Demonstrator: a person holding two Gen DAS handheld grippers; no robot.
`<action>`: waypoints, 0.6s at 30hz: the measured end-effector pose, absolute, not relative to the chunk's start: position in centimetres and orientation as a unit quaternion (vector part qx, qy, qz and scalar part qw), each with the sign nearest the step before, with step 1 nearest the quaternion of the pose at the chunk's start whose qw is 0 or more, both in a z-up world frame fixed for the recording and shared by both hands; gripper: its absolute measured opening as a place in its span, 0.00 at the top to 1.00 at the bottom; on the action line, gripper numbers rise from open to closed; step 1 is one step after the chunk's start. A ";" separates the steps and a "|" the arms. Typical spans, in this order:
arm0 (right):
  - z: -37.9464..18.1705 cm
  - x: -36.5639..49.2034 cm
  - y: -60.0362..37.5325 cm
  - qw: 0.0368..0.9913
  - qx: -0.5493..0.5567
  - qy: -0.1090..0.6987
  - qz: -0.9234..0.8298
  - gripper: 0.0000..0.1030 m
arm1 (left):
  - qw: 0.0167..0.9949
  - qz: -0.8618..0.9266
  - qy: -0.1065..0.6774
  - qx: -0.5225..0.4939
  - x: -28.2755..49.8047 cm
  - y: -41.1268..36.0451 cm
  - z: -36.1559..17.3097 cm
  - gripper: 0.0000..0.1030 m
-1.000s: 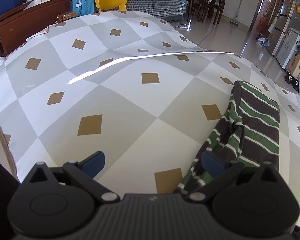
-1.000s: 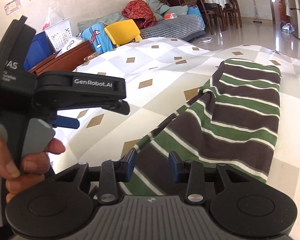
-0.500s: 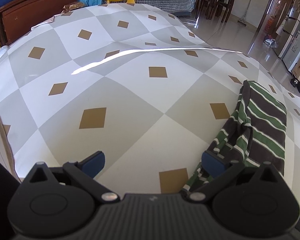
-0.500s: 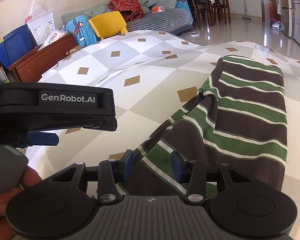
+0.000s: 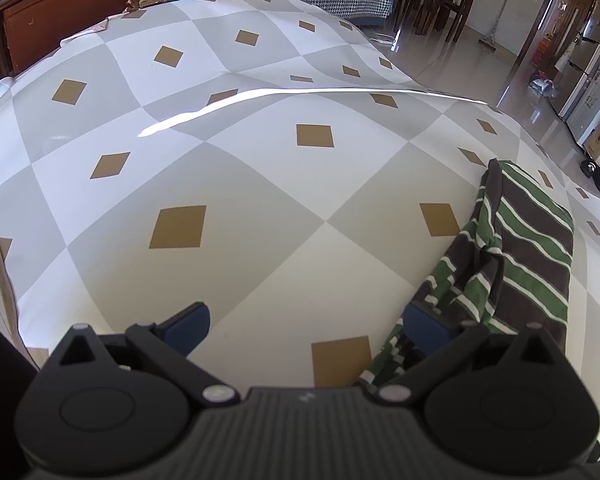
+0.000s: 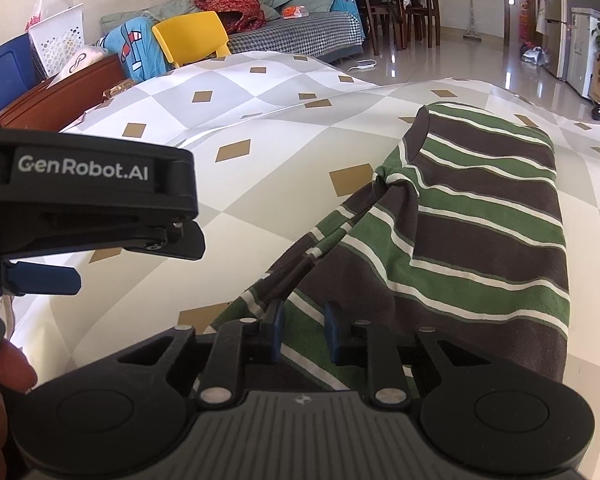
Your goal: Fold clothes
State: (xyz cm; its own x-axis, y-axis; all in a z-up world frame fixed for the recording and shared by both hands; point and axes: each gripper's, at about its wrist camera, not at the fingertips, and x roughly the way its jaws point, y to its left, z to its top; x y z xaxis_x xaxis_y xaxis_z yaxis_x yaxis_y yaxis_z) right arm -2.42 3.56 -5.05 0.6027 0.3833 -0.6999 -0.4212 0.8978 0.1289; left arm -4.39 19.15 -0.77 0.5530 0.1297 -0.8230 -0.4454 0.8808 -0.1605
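Grasp step: striped shirt lay part-folded on worktop. My right tool narrow, closing on near hem; left tool wide, empty. Next: pinch, lift, fold over.

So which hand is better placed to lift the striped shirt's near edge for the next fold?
Right. The right tool sits over the striped shirt, jaws closing with cloth between them. The left tool is wide open over the bare tablecloth.
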 end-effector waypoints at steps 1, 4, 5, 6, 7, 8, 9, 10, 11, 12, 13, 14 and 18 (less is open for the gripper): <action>-5.1 -2.3 3.5 0.895 -0.025 0.386 0.221 0.92 | 0.863 0.167 0.443 -0.178 -4.4 19.1 -0.8 0.00; -5.0 -2.1 3.1 0.895 -0.022 0.388 0.219 0.98 | 0.863 0.169 0.442 -0.177 -4.4 19.1 -0.8 0.00; -4.9 -2.1 3.0 0.894 -0.017 0.389 0.220 0.98 | 0.863 0.170 0.442 -0.177 -4.4 19.1 -0.8 0.00; -4.9 -2.1 2.8 0.893 -0.010 0.391 0.222 0.98 | 0.863 0.171 0.442 -0.176 -4.4 19.1 -0.8 0.00; -4.9 -2.1 2.8 0.893 -0.006 0.391 0.224 0.98 | 0.863 0.171 0.441 -0.175 -4.4 19.0 -0.8 0.00; -4.8 -2.2 2.8 0.892 -0.002 0.391 0.225 0.98 | 0.864 0.172 0.441 -0.173 -4.4 19.0 -0.8 0.00; -4.8 -2.3 2.7 0.892 0.002 0.391 0.227 0.98 | 0.864 0.173 0.440 -0.172 -4.5 19.0 -0.8 0.00; -4.8 -2.3 2.7 0.891 0.005 0.391 0.228 0.98 | 0.865 0.173 0.440 -0.171 -4.5 18.9 -0.8 0.00; -4.7 -2.4 2.7 0.891 0.009 0.392 0.230 0.97 | 0.865 0.174 0.439 -0.170 -4.5 18.9 -0.7 0.00; -4.7 -2.5 2.6 0.891 0.013 0.391 0.231 0.97 | 0.865 0.175 0.438 -0.170 -4.5 18.9 -0.7 0.00; -4.7 -2.5 2.5 0.893 0.015 0.389 0.227 0.92 | 0.865 0.176 0.438 -0.170 -4.6 18.9 -0.7 0.00; -4.6 -2.5 2.4 0.895 0.017 0.388 0.221 0.81 | 0.865 0.177 0.437 -0.171 -4.6 19.0 -0.7 0.00; -4.3 -2.1 2.0 0.903 0.022 0.375 0.210 0.70 | 0.865 0.182 0.434 -0.173 -4.7 19.1 -0.6 0.00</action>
State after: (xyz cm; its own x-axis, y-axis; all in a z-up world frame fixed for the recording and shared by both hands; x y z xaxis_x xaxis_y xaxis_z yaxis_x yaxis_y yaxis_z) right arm -2.11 2.04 -4.25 0.6302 0.3964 -0.6676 -0.3635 0.9104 0.1975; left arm -4.72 19.10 -0.57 0.5574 0.1637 -0.8139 -0.4646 0.8740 -0.1423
